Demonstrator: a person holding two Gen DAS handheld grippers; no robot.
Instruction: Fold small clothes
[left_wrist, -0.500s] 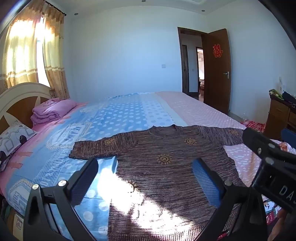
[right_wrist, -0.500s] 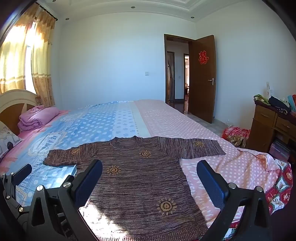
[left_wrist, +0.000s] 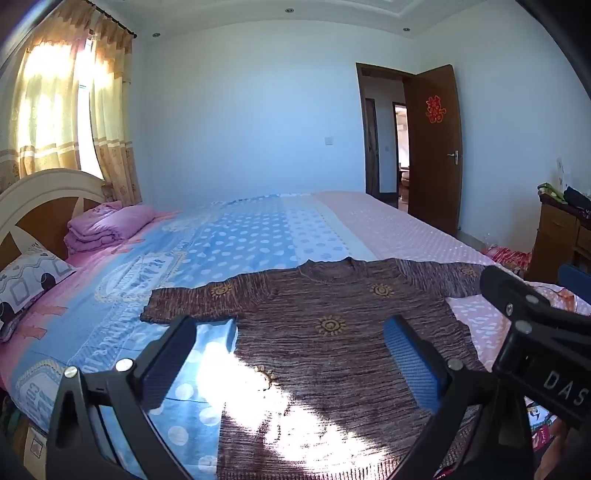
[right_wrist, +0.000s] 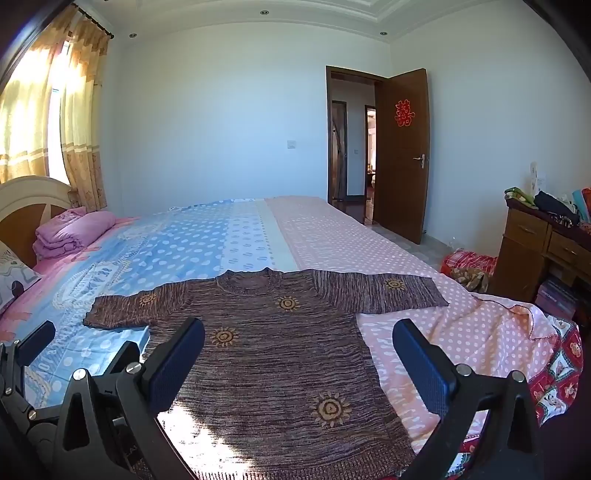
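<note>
Brown knit sweater flat on the bed, sleeves spread, collar toward the far wall, hem at the near bed edge. Bare bedspread beyond the collar and off the right sleeve. Folded pink blanket by the headboard, well apart from the sweater. Left tongs released, hovering over the hem's left part, gripping nothing. Right tongs also spread wide, over the hem's right part, level, pointing toward the collar.
</note>
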